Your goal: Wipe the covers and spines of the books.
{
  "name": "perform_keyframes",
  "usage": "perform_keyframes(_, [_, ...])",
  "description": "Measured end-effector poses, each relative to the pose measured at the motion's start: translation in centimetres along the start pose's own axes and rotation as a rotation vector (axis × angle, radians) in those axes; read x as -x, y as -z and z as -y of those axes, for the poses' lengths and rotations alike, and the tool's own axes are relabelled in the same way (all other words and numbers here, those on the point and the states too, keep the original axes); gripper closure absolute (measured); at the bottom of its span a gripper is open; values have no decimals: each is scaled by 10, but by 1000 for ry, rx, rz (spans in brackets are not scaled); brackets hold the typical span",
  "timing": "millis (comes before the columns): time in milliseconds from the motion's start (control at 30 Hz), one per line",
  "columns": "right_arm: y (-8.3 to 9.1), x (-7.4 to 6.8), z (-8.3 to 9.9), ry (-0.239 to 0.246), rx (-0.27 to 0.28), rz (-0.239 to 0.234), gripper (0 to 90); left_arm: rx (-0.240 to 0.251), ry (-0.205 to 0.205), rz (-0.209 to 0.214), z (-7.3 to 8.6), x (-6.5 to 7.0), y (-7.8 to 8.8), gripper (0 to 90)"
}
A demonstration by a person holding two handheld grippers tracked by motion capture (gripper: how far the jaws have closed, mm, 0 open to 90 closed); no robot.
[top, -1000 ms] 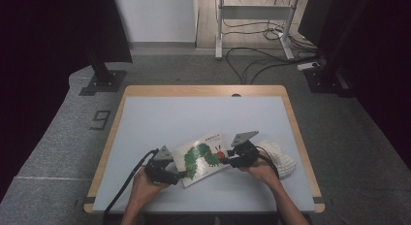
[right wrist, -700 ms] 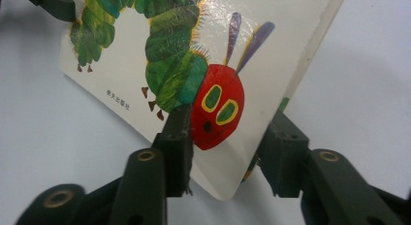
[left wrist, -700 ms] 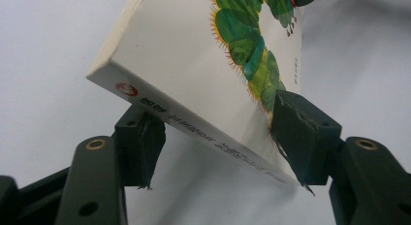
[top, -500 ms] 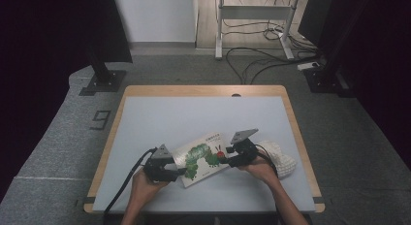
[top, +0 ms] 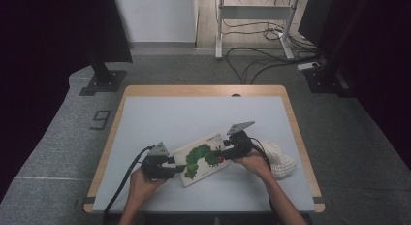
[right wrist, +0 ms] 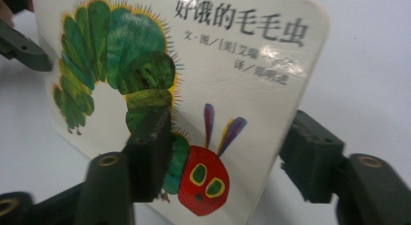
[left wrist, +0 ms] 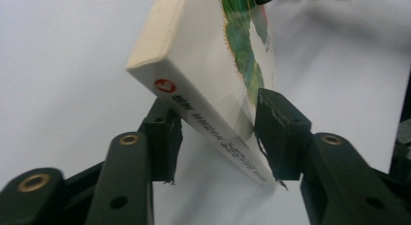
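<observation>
Pinching the book (left wrist: 208, 84) at its spine corner, the left gripper (left wrist: 218, 137) has its two jaws on either side of the thick board block, one against the back cover and one on the glossy front; these jaws have just been closing, with the book between them. In the high view the left gripper (top: 167, 168) sits at the book's (top: 203, 158) near-left end, the hand (top: 140, 184) behind it and the cable (top: 123, 184) trailing off toward the table edge.

At the opposite end, the right gripper (right wrist: 225, 157) straddles the book's (right wrist: 194, 74) lower corner: one jaw lies over the caterpillar picture on the front cover, the other stands apart from the book's edge with a gap showing. Its jaws have just been opening, the book between them but not squeezed. In the high view the right gripper (top: 228, 152) meets the book's far-right end.

Just behind the right hand (top: 254, 162) lies a white knitted thing (top: 283, 159) on the table (top: 194, 118).
</observation>
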State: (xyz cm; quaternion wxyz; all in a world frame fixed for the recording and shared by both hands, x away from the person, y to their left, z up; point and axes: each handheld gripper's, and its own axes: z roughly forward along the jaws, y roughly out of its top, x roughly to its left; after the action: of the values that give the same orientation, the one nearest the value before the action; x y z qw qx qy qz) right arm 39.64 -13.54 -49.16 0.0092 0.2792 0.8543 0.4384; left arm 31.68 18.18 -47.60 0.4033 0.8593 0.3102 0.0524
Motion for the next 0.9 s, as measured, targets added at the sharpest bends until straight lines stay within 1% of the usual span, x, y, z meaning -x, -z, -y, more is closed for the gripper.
perform_keyframes(33, [2, 1, 1, 0, 9, -5, 442, 17, 3, 1, -2, -2, 2, 563])
perform_keyframes(67, [2, 1, 1, 0, 9, -5, 442, 17, 3, 1, -2, -2, 2, 574])
perform_keyframes(100, [7, 2, 2, -4, 23, -9, 474, 22, -1, -2, -4, -2, 4, 587])
perform_keyframes(133, [9, 2, 3, -3, 31, -10, 485, 24, -6, -8, -6, -2, 5, 595])
perform_keyframes(267, [15, 1, 3, -5, 61, -10, 522, 40, 2, -13, -11, -4, 10, 661])
perform_keyframes(333, [17, 1, 2, -5, 69, -15, 537, 37, -10, -24, -13, -4, 12, 680])
perform_keyframes(367, [18, 0, 1, -1, 69, -12, 538, 31, -16, -32, -15, -4, 12, 681])
perform_keyframes(400, [18, -1, 1, 3, 69, -4, 539, 31, -16, -32, -15, -4, 12, 681])
perform_keyframes(433, [18, -2, 0, 7, 68, 0, 540, 26, -21, -46, -17, -4, 13, 680])
perform_keyframes(567, [19, -4, -2, 23, 75, 17, 542, 27, -30, -58, -22, -6, 15, 677])
perform_keyframes(600, [21, -5, -5, 29, 89, 31, 543, 33, -39, -67, -25, -7, 17, 674])
perform_keyframes(733, [25, -7, -9, 46, 113, 48, 555, 38, -61, -107, -32, -9, 19, 655])
perform_keyframes(767, [25, -8, -11, 55, 115, 54, 559, 38, -65, -120, -33, -10, 19, 648])
perform_keyframes(800, [25, -8, -12, 63, 120, 64, 561, 38, -65, -120, -33, -10, 19, 640])
perform_keyframes(833, [24, -9, -13, 70, 122, 74, 561, 32, -75, -146, -34, -12, 16, 635])
perform_keyframes(900, [22, -9, -14, 83, 116, 93, 562, 25, -85, -164, -34, -14, 13, 628])
